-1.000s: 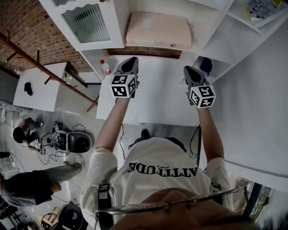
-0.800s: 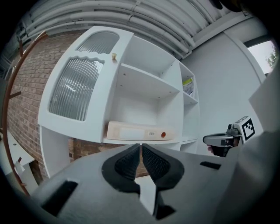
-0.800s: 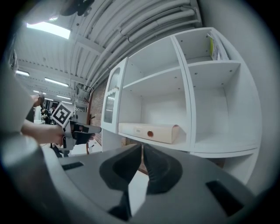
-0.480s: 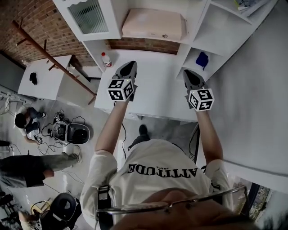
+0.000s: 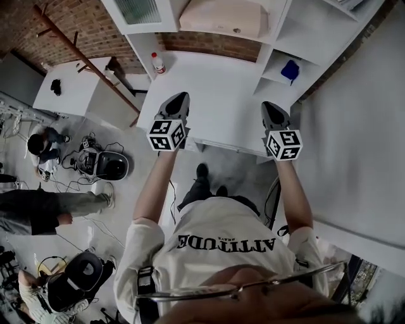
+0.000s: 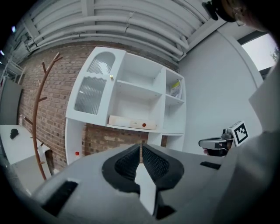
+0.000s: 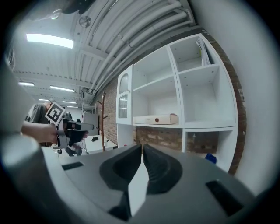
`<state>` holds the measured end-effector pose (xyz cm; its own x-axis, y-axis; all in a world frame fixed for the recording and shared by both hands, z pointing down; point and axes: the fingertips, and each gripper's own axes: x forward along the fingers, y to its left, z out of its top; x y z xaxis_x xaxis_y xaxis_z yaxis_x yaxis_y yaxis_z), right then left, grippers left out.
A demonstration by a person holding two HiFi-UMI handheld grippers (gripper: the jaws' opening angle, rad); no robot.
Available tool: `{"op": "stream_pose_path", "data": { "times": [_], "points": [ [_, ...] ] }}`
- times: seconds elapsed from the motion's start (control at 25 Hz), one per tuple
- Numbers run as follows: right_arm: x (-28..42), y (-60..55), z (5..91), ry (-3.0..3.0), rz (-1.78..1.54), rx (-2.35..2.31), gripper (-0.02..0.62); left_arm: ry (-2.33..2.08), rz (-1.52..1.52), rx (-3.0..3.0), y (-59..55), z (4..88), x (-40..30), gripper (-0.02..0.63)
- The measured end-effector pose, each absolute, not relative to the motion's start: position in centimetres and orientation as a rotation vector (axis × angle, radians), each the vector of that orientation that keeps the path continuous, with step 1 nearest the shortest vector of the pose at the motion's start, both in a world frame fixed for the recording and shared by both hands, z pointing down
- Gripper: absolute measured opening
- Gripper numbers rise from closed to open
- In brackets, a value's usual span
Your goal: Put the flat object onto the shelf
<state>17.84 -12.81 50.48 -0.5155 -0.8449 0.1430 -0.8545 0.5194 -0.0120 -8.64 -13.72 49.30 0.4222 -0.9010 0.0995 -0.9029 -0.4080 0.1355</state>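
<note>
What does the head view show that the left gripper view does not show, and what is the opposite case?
Only the head view shows the blue object in a low right compartment and the people on the floor at left. Only the left gripper view shows the ceiling pipes. Both show the white shelf unit, the flat beige box on it, and the right gripper.

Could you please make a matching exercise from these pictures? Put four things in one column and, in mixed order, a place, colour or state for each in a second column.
Things:
1 flat box
2 bottle
3 left gripper
4 blue object

Descriptions:
a in the lower right compartment
b shut, nothing held
c lying in the middle of the shelf unit
d red cap

Pairs: 1-c, 2-d, 3-b, 4-a
</note>
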Motion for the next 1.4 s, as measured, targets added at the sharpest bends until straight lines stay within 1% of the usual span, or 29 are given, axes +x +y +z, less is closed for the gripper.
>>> {"op": "stream_pose_path", "data": {
  "times": [0.12, 0.48, 0.8, 1.4],
  "points": [
    [17.2, -11.3, 50.8, -2.639, 0.127, 1.489, 0.032, -1.621, 0.017, 2.503, -12.2, 49.6, -9.9, 0.038],
    [15.3, -8.6, 48.4, -2.629, 0.079, 1.578, 0.032, -1.591, 0.04, 2.589, -10.4, 48.3, -12.3, 0.038],
    [14.1, -8.1, 47.9, -2.632, 0.066, 1.643, 0.029, -1.552, 0.051, 2.602, -11.1, 49.1, -14.1, 0.038],
    [13.1, -6.8, 46.7, -2.625, 0.065, 1.683, 0.029, -1.492, -0.03, 2.612, -11.6, 47.7, -14.1, 0.038]
  ]
}}
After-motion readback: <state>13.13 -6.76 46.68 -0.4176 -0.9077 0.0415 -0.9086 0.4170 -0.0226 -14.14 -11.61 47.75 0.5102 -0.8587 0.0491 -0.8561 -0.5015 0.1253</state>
